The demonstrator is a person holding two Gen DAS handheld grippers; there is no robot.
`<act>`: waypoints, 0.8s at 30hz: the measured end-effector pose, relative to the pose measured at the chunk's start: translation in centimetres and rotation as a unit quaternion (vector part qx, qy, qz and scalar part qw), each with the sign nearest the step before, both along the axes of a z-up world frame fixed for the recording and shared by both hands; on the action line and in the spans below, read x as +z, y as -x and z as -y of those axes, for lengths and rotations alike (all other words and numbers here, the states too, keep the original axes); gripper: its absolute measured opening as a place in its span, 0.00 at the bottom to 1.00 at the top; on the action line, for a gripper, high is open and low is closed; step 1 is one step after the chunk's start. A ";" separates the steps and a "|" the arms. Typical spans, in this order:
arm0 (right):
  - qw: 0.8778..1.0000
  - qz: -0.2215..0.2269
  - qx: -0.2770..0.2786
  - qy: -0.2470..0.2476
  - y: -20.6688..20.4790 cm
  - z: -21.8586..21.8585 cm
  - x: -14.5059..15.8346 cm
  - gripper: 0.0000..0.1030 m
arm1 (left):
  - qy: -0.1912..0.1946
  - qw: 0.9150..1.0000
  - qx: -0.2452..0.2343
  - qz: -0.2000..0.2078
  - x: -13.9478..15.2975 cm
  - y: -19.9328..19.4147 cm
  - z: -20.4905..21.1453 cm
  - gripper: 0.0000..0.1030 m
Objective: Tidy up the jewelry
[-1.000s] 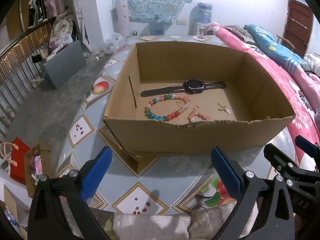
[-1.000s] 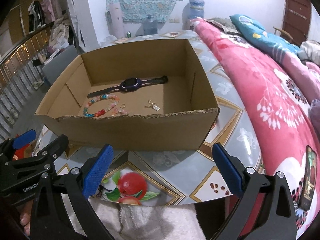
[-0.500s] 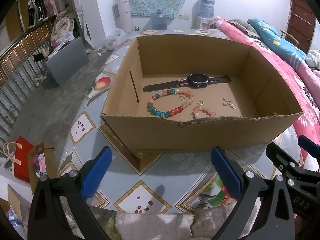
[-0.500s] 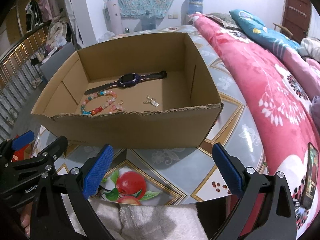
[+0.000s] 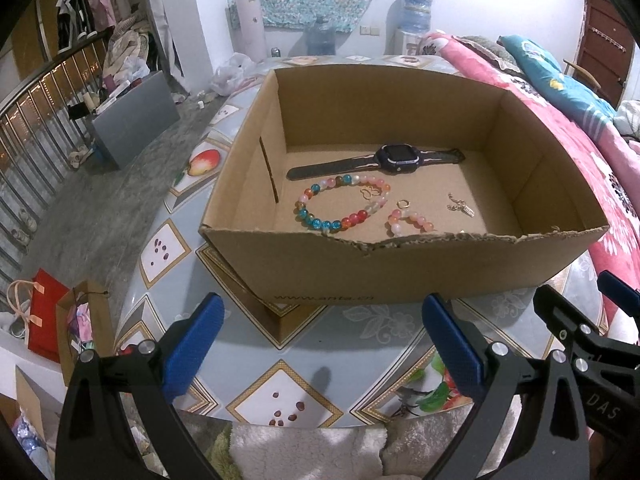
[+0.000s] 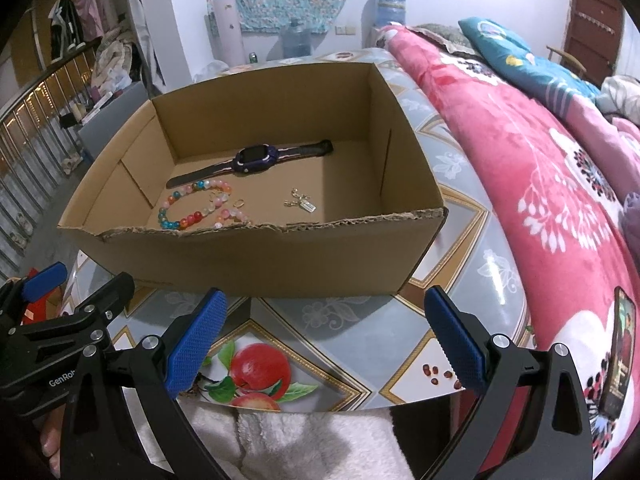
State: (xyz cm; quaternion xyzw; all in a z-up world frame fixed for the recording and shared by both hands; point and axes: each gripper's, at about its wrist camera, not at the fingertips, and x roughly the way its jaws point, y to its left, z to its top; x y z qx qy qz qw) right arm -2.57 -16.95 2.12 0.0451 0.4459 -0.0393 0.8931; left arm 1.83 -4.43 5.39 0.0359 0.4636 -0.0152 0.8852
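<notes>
A brown cardboard box stands open on the patterned table. On its floor lie a dark watch, a multicoloured bead bracelet, a smaller pink bead bracelet with a gold ring beside it, and a small gold charm. My left gripper hangs open over the table just in front of the box's near wall. My right gripper is open too, in front of the same wall, holding nothing.
The table has a glossy tile-and-fruit cover. A pink floral blanket covers the bed to the right, with a phone lying on it. A railing, paper bags and a grey box lie left. White fluffy fabric is at the table's near edge.
Both grippers have risen a little, so the views look more steeply down into the box. The jaws stayed open and the jewelry has not moved.
</notes>
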 end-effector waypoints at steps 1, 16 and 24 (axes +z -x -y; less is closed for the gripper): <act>1.000 0.000 0.000 0.000 0.0 0.0 0.0 0.92 | 0.000 1.000 0.000 0.000 0.0 0.0 0.0 0.94; 1.000 -0.003 0.001 0.001 -0.1 0.1 -0.2 0.92 | -0.001 1.000 0.002 -0.002 -0.3 -0.1 -0.2 0.94; 1.000 -0.003 0.001 0.001 -0.2 0.1 -0.2 0.92 | -0.002 1.000 0.002 -0.002 -0.3 -0.2 -0.2 0.94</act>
